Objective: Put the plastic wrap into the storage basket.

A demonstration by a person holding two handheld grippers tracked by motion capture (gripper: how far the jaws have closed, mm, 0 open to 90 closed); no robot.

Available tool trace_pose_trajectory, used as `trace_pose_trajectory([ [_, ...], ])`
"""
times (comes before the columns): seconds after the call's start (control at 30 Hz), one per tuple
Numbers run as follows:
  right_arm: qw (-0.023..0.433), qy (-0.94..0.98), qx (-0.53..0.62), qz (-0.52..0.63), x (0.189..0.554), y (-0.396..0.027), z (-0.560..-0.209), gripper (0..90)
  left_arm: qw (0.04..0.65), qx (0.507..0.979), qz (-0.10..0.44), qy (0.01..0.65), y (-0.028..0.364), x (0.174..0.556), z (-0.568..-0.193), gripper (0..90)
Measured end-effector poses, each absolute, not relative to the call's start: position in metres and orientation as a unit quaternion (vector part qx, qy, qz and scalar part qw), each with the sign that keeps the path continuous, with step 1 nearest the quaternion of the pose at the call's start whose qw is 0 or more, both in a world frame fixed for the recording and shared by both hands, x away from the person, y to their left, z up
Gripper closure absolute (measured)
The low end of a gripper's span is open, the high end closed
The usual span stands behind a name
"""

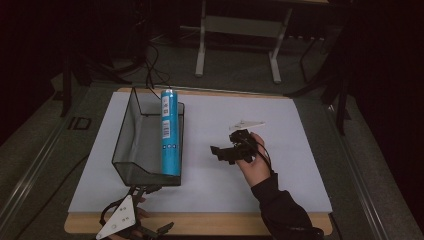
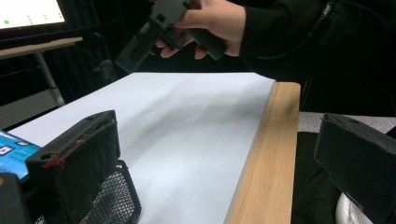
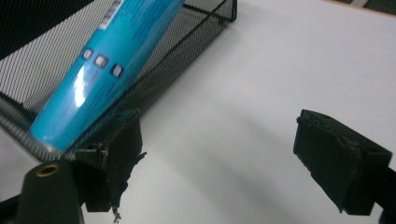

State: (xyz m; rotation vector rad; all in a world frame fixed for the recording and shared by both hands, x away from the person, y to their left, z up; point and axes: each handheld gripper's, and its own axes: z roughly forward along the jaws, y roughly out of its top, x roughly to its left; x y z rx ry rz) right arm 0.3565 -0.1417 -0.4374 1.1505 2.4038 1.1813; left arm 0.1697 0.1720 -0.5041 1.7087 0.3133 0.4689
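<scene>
Blue can in the mesh basket, both grippers empty.
The blue can leans inside the mesh basket, left of centre; the right gripper at centre and the left gripper at bottom left stand wide above the surface.

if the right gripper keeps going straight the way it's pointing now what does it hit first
Most likely the black wire-mesh basket: the right gripper points its open jaws over bare white table surface toward the basket's near side wall, where the tall blue cylindrical can leans. Depth is unclear, so it might reach the can first.
</scene>
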Motion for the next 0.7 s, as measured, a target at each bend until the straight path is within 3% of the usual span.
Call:
trace_pose_trajectory([
  [0.7,0.129,0.819,0.389,0.401,0.307,-0.21,-0.47,14.2,0.619,0.746,0.205,0.135,0.17,0.17,-0.505,0.7],
])
